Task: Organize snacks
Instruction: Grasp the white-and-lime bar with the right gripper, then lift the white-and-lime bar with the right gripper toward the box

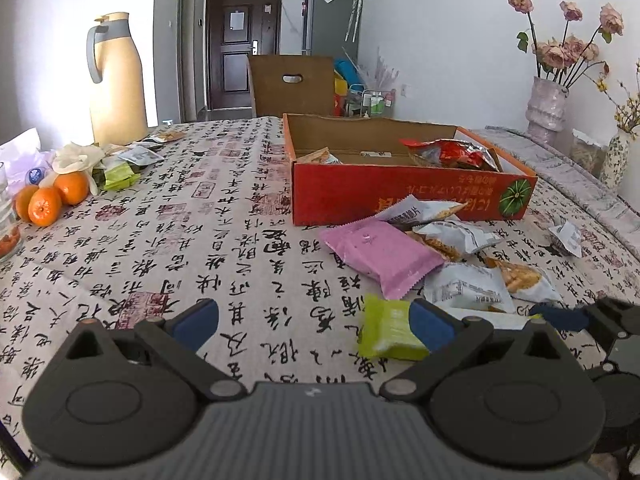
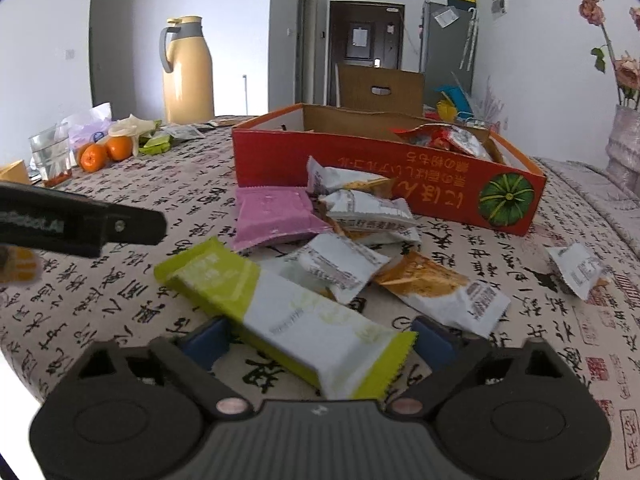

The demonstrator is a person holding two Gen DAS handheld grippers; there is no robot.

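Observation:
A red cardboard box (image 1: 400,196) (image 2: 360,176) stands on the calligraphy tablecloth with a red snack bag (image 1: 452,154) inside. In front of it lie a pink packet (image 1: 380,252) (image 2: 272,212) and several white-and-orange snack packets (image 1: 472,284) (image 2: 348,264). A green-and-white wafer packet (image 2: 304,320) (image 1: 388,330) lies between the open jaws of my right gripper (image 2: 320,340), not pinched. My left gripper (image 1: 312,324) is open and empty over bare cloth, just left of that packet. The left gripper's finger also shows in the right wrist view (image 2: 120,226).
Oranges (image 1: 48,198), green packets (image 1: 118,176) and a glass (image 2: 50,156) sit at the far left by a tan thermos jug (image 1: 116,80). A lone white packet (image 2: 580,268) lies at the right. A chair back (image 1: 294,84) stands behind the table, vases (image 1: 548,108) on the right.

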